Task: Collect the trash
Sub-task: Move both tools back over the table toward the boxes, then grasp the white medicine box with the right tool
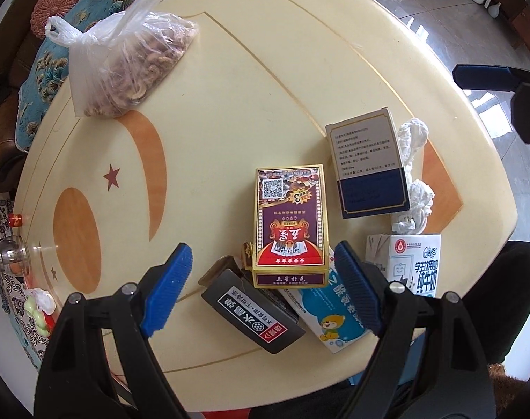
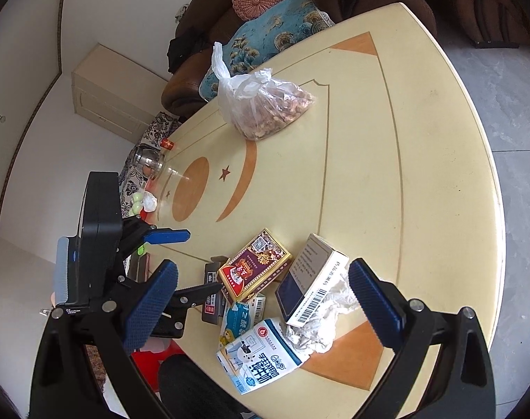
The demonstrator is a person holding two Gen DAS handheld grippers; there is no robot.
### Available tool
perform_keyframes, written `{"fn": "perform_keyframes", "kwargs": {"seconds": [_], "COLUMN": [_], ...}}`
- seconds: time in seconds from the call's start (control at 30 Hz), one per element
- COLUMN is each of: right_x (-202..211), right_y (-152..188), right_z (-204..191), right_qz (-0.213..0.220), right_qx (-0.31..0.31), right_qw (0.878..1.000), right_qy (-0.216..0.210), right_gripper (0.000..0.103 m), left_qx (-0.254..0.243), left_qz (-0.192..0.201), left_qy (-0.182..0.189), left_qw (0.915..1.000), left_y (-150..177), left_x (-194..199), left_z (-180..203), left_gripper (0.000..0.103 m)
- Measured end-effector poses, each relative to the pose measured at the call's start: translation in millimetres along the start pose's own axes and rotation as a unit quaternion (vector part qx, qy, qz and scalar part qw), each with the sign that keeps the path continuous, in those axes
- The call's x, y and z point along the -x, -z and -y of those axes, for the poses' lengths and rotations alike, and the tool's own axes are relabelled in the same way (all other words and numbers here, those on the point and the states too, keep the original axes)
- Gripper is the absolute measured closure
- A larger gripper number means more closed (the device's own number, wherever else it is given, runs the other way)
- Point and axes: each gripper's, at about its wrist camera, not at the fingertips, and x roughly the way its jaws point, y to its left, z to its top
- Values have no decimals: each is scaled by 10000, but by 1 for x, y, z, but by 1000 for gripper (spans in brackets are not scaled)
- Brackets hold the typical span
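A pile of trash lies on the cream table (image 1: 265,70) near its front edge: a purple and gold card box (image 1: 288,223) on top, a dark grey box (image 1: 252,317), a blue and white carton (image 1: 331,310), a grey and navy box (image 1: 368,164), crumpled tissue (image 1: 413,178) and a milk carton (image 1: 413,265). My left gripper (image 1: 265,289) is open and empty, its jaws either side of the card box, just above the pile. My right gripper (image 2: 261,309) is open and empty above the milk carton (image 2: 261,356), tissue (image 2: 321,317) and card box (image 2: 254,267).
A clear plastic bag of nuts (image 1: 125,66) lies at the table's far side. A brown sofa with a blue cushion (image 2: 265,38) stands behind. A glass jar (image 2: 148,162) and small items sit on a patterned stand to the left. Grey floor (image 2: 509,104) lies to the right.
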Motion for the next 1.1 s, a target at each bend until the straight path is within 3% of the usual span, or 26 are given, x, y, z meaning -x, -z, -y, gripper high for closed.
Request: {"fn": "perform_keyframes", "kwargs": {"seconds": [0.63,0.8,1.07,1.1], "right_x": [-73,-83,-90,-91], "right_y": [4,4,3,3], "right_z": [37,40,42,41], "right_qz": [-597,-661,-701,-693], "right_qx": [-475,-521,-510,-497], "right_qw": [9957,9944,9943,9944], "right_qy": [-525,-634,-624,-617], "right_gripper": [8,29,52,59], "left_qx": [-21,38,-90,-113], "left_qz": [-315,-324,-384,-391], "left_qy": [276,411,522,529], "left_qw": [9991,9986,9979,9978], "left_y": [-11,-13,-19,-21], "left_x": [-44,-49,-61,-63], "left_z": [1,-4,0,0], "left_gripper": [22,22,22,22]}}
